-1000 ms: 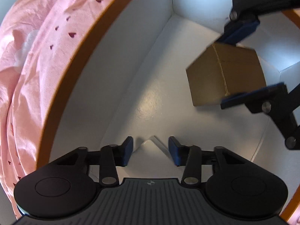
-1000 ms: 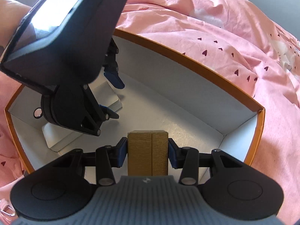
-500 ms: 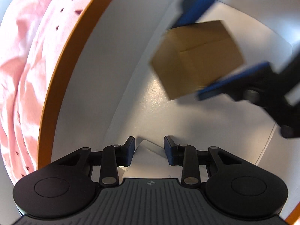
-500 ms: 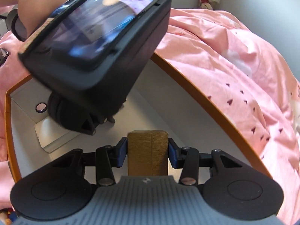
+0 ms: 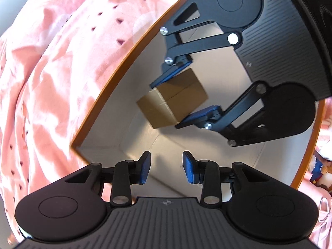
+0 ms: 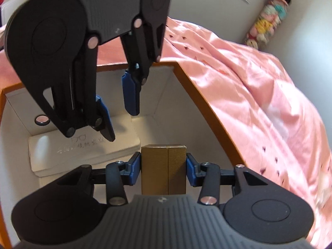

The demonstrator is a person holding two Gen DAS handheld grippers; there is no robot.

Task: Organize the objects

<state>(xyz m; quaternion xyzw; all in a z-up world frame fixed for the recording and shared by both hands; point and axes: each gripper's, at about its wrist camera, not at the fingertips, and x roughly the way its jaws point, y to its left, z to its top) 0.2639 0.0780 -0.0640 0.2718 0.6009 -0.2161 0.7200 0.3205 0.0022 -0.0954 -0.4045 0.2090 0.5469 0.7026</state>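
Small box point(image 6: 164, 168): brown cardboard, seam down the middle of its top face, raised off the floor of the big box, tilted in the left wrist view.
Big box point(image 5: 116, 76): open, orange rim, white inside, lying on the pink bedsheet point(image 6: 259, 95).
White case point(image 6: 83, 147): flat on the big box's floor, in a corner.

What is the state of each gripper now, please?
Left gripper: open, holding nothing, above the orange-rimmed box.
Right gripper: closed on the small brown carton.
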